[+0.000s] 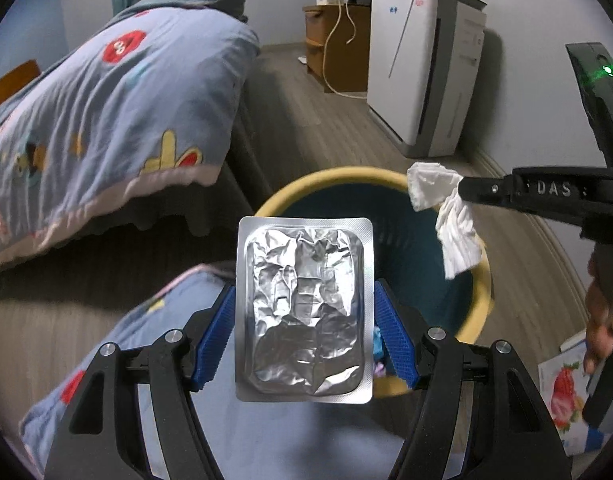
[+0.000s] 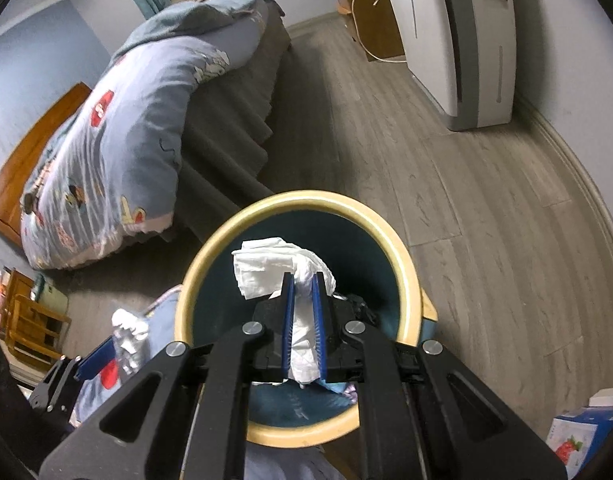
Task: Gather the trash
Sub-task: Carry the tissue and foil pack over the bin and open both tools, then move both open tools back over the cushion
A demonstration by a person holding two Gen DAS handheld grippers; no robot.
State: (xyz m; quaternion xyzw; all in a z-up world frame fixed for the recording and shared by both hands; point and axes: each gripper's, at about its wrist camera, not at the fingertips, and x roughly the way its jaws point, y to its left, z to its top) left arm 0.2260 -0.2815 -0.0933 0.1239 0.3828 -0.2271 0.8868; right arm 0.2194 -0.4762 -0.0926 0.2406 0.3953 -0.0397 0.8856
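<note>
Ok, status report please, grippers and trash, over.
Left gripper shut on crumpled silver foil blister pack. Right gripper shut on white tissue, over yellow-rimmed dark bin. Nothing blocking the bin.

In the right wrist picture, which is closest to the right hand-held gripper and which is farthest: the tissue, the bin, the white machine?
1. Tissue: pinched in the right hand-held gripper.
2. Bin: just below it.
3. White machine: far across the floor, by the wall.

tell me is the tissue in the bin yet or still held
Held, not dropped. The right gripper is shut on the tissue, which hangs above the open mouth of the bin.
</note>
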